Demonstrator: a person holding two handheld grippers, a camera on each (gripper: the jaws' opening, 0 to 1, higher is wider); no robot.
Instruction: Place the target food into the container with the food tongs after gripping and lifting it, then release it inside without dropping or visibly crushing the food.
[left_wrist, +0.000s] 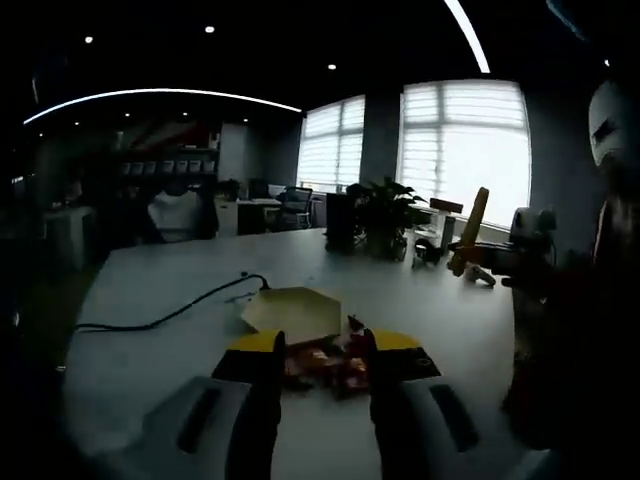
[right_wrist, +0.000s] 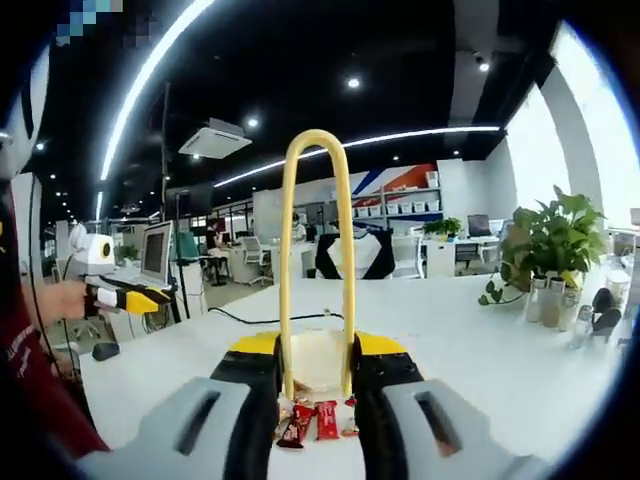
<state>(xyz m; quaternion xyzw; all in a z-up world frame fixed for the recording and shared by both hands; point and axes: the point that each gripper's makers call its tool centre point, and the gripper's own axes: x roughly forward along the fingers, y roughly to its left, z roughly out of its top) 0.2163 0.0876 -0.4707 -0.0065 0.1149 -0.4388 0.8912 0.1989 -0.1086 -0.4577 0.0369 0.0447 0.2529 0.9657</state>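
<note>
Several small red snack packets lie on the white table, just beyond my left gripper, which stands open over them with nothing between its jaws. Behind them sits a pale yellow hexagonal paper container. My right gripper is shut on yellow food tongs, whose loop end stands up tall in the right gripper view. Beneath the tongs lie the red packets and the container. In the left gripper view the tongs show at the right, raised above the table.
A black cable runs across the table to the container's left. A potted plant stands at the far edge, with small bottles beside it. A hand and a red sleeve are at the left.
</note>
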